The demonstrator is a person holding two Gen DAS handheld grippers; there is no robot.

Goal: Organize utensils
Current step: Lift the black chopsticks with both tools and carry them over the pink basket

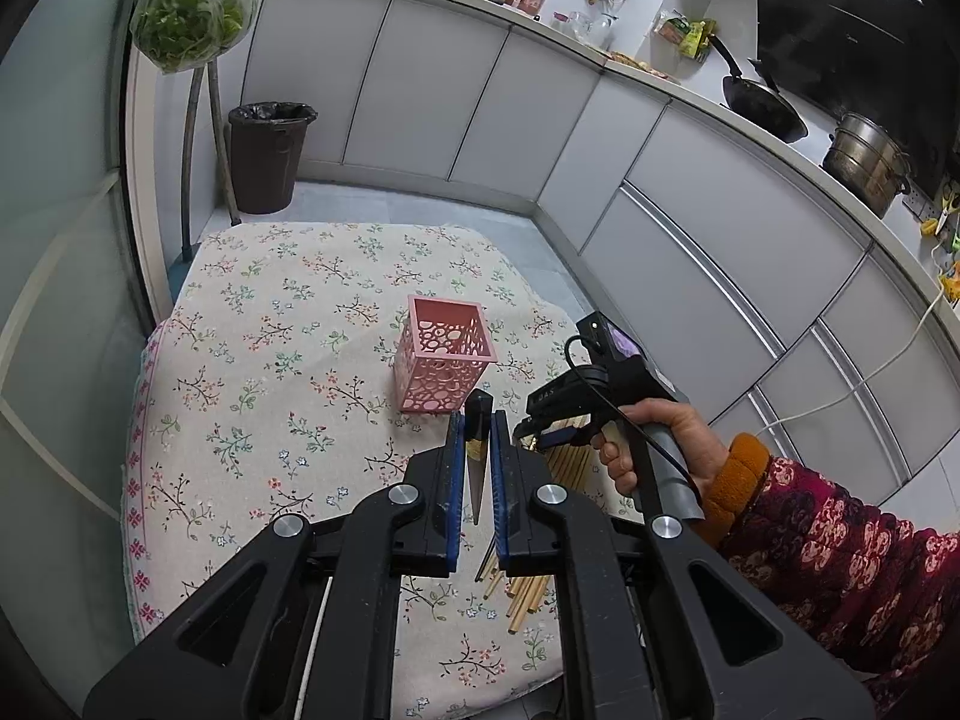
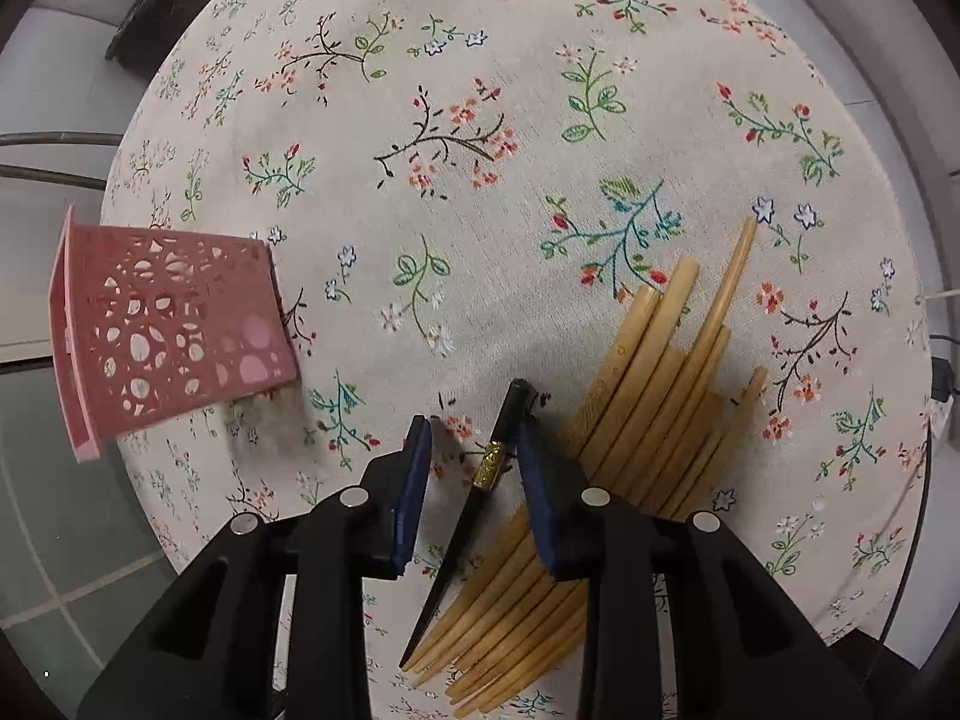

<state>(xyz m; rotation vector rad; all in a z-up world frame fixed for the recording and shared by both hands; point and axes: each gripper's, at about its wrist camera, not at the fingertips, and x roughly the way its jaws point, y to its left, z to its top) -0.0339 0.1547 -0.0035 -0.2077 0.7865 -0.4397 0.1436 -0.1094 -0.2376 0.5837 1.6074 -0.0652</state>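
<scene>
My left gripper [image 1: 477, 427] is shut on a black chopstick [image 1: 479, 408] with a gold band, holding it upright just in front of the pink cut-out holder [image 1: 444, 360]. My right gripper [image 2: 474, 426] points steeply down at the floral tablecloth [image 2: 480, 180], jaws partly apart. A second black chopstick [image 2: 474, 504] with a gold band lies between them, close to the right pad [image 2: 540, 492] and clear of the left pad. Several bamboo chopsticks [image 2: 660, 390] lie in a fan under and right of that gripper. The pink holder [image 2: 168, 330] stands to its left.
A hand [image 1: 660, 438] in a patterned sleeve holds the right gripper [image 1: 543, 435] beside the bamboo chopsticks [image 1: 570, 462]. A dark bin [image 1: 267, 156] stands on the floor beyond the table. Grey cabinets [image 1: 690, 228] run along the back and right.
</scene>
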